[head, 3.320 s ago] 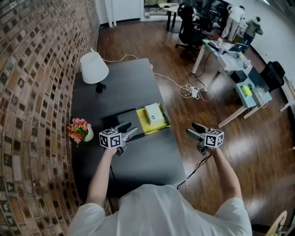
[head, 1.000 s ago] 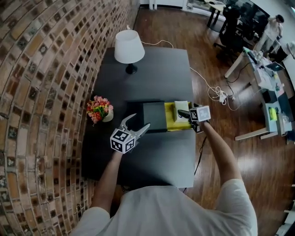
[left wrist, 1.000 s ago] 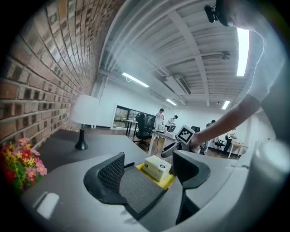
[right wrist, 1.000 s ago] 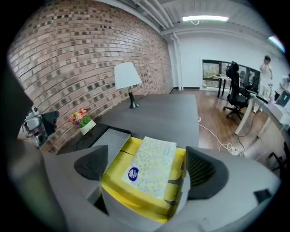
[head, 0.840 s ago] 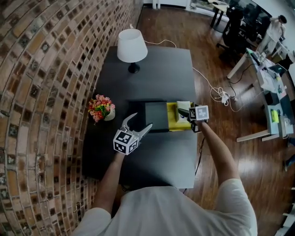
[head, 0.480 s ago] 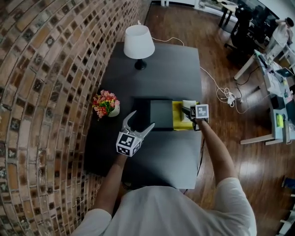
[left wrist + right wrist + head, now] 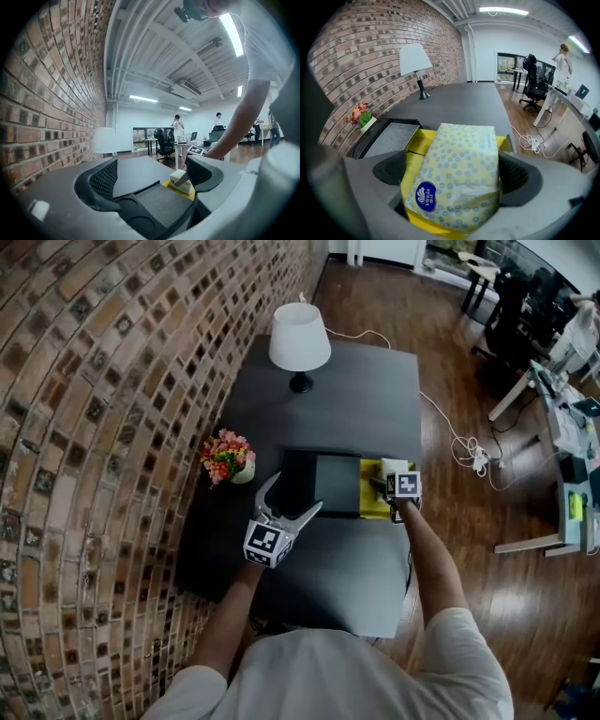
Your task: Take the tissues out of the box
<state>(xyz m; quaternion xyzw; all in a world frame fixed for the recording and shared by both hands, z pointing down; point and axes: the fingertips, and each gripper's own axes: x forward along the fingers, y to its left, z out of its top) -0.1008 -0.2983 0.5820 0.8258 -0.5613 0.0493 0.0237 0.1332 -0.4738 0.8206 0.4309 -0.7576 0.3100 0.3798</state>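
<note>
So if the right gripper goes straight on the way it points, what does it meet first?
The tissue pack in the yellow box: it sits between the right gripper's opening jaws, apparently not clamped.

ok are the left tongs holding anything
No, the left tongs are opening with nothing between their pads.

- The head view looks from above the person, steeply down on the whole dark table point(image 7: 356, 399), with the brick wall point(image 7: 112, 381) at its left and wooden floor at its right.
- The left gripper view sits low over the table's near part and faces level along it toward the lamp point(image 7: 104, 139). The tissue pack point(image 7: 180, 180) shows small, ahead at right.
- The right gripper view is very near that pack, which fills its lower middle, and also faces the lamp.
- All three views share the table, lamp and pack.
</note>
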